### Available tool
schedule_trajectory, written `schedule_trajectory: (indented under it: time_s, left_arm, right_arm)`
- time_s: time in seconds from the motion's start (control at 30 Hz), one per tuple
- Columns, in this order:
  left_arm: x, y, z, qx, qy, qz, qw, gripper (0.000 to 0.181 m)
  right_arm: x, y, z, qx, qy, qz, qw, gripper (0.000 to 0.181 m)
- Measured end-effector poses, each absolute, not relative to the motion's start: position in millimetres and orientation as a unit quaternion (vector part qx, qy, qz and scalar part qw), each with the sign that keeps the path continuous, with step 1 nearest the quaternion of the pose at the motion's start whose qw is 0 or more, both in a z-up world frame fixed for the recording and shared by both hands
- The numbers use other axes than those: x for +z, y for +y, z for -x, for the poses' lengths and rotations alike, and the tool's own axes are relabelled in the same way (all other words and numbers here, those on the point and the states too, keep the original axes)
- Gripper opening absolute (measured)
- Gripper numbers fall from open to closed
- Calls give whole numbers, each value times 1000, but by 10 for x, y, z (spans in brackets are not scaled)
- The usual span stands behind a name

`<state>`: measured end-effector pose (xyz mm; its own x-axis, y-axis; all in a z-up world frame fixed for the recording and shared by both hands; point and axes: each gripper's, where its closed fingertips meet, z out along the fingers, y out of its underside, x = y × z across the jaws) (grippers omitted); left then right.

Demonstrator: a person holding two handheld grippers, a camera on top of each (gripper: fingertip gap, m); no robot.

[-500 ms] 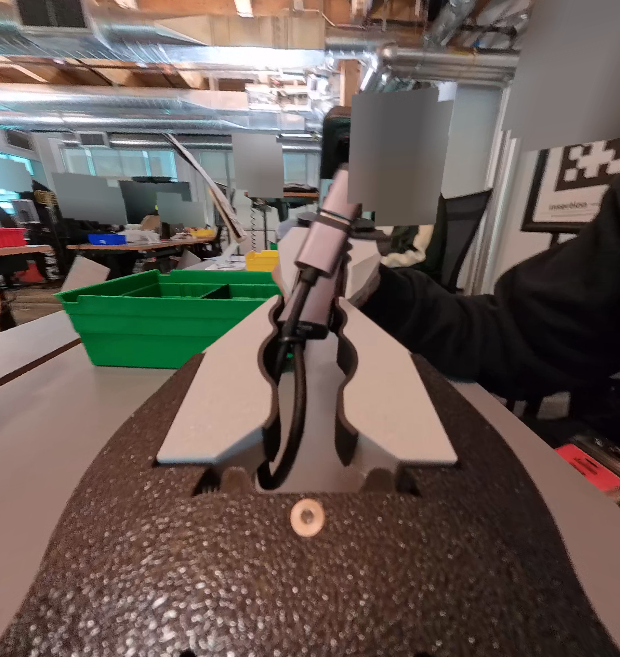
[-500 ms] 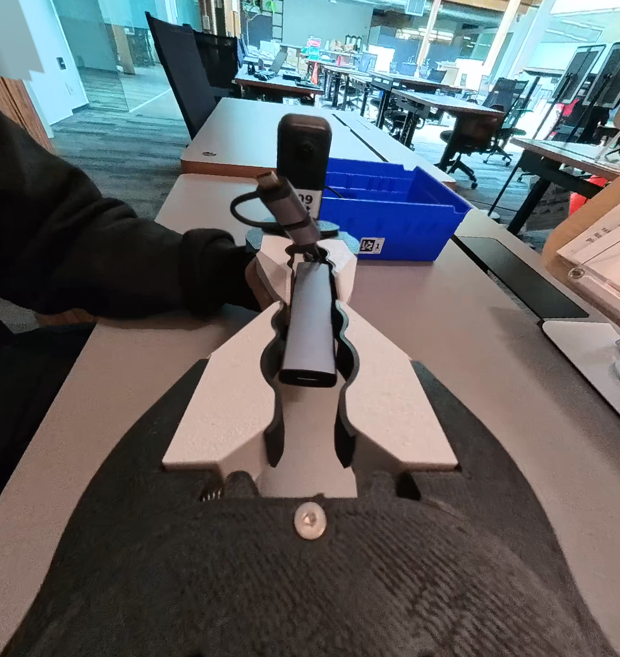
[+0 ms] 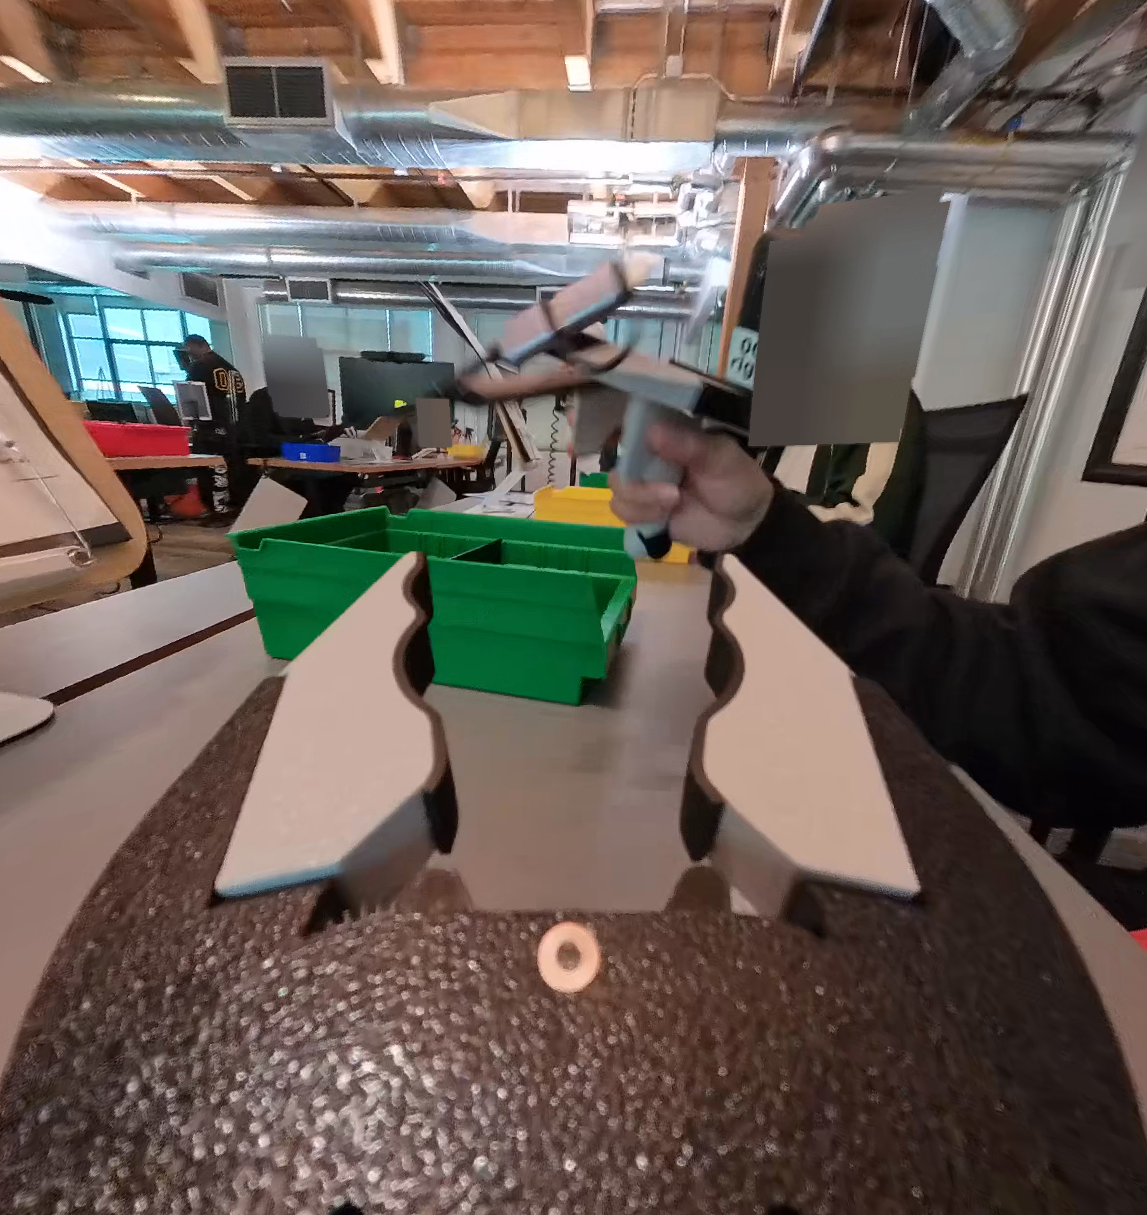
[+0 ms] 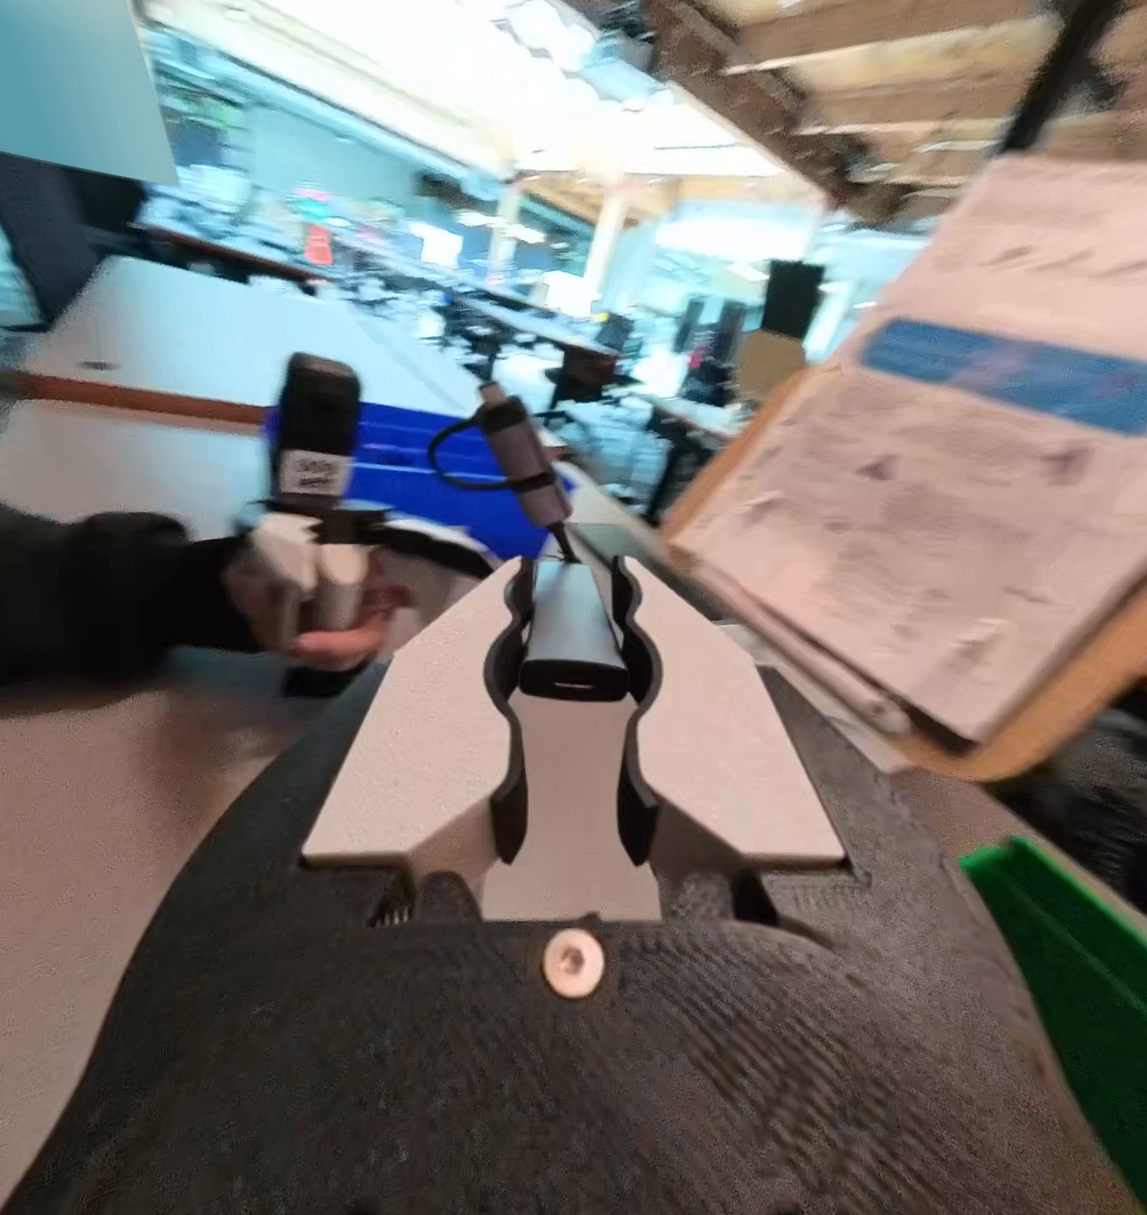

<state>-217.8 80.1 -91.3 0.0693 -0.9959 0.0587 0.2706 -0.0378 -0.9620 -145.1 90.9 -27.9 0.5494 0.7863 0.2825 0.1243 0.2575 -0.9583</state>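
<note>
grippers: 2, left gripper (image 3: 567, 631) and right gripper (image 4: 574, 631) | grey adapters with cable: 1 (image 4: 570, 631) | green bins: 1 (image 3: 492, 618) | blue bins: 1 (image 4: 413, 473) | yellow bins: 1 (image 3: 574, 506) | red bins: 1 (image 3: 137, 439) | document stands: 1 (image 4: 952, 526)

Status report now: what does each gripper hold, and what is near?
Left gripper open, empty, green bin ahead on table. Right gripper shut on grey cable adapter, raised off table. Document stand close at its right.

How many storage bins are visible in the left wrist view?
5. A green bin on the table ahead of the open left gripper; a yellow bin behind it; far off, a red bin, a blue bin, and a small yellow bin. Others may be hidden.
</note>
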Motion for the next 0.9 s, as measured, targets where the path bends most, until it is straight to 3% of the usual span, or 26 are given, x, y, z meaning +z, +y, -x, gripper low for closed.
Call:
schedule_trajectory:
  time_s: [0.1, 0.3, 0.47, 0.57, 0.63, 0.7, 0.9]
  left_arm:
    - [-981, 794, 2136, -534, 414, 468, 570, 82]
    - [-1145, 772, 2048, -525, 438, 487, 543, 78]
    - [-1160, 789, 2059, -526, 435, 491, 542, 73]
    - [-1181, 818, 2071, -531, 428, 497, 537, 73]
    - [-1189, 825, 2073, -533, 426, 500, 533, 73]
    - [-1192, 816, 2066, -532, 429, 499, 533, 73]
    - [-1216, 779, 2029, -528, 440, 500, 527, 73]
  right_arm:
    - [-60, 1283, 683, 24, -308, 598, 739, 24]
    - [-361, 1937, -387, -234, -242, 721, 605, 24]
    - [-613, 2400, -556, -300, -261, 744, 537, 24]
    - [-547, 2525, -646, -366, -239, 712, 549, 24]
    - [-860, 2612, -599, -326, -257, 760, 501, 24]
    - [-1063, 2610, -721, -333, -235, 798, 444, 41]
    - [-976, 2624, -581, -330, -237, 778, 479, 49]
